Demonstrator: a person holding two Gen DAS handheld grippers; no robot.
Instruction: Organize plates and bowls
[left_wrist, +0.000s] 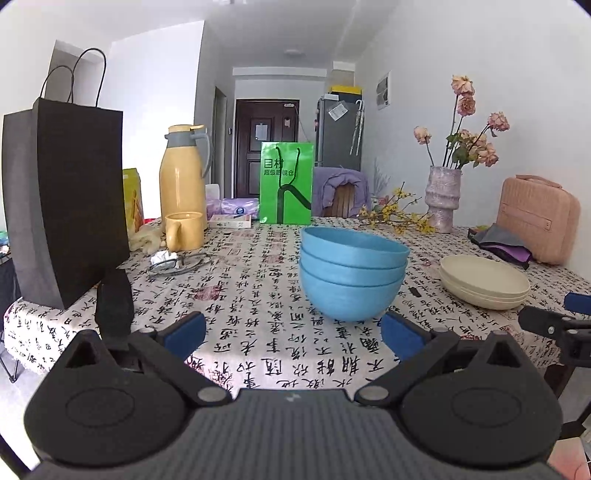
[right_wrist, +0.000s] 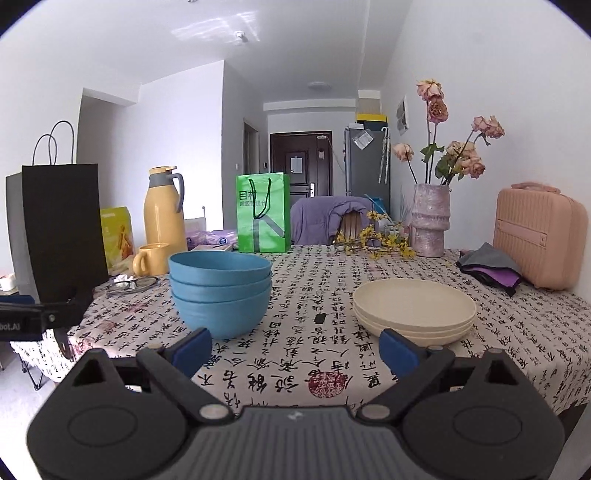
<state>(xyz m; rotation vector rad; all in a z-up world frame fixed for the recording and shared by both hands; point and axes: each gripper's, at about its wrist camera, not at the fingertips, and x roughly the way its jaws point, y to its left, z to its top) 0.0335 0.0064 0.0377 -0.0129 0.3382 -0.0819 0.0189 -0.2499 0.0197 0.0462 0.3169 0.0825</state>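
Observation:
Three blue bowls (left_wrist: 352, 273) stand nested in one stack on the calligraphy tablecloth (left_wrist: 258, 295); they also show in the right wrist view (right_wrist: 221, 291). Three cream plates (left_wrist: 484, 280) are stacked to their right, also in the right wrist view (right_wrist: 413, 312). My left gripper (left_wrist: 293, 334) is open and empty, just in front of the bowls. My right gripper (right_wrist: 295, 349) is open and empty, in front of the gap between bowls and plates.
A black paper bag (left_wrist: 62, 206), yellow thermos (left_wrist: 183, 177), yellow mug (left_wrist: 183, 230) and glasses (left_wrist: 177, 262) stand at the left. A green bag (left_wrist: 286, 182), vase of flowers (left_wrist: 443, 197), pink case (left_wrist: 535, 218) and folded cloths (left_wrist: 502, 243) stand behind.

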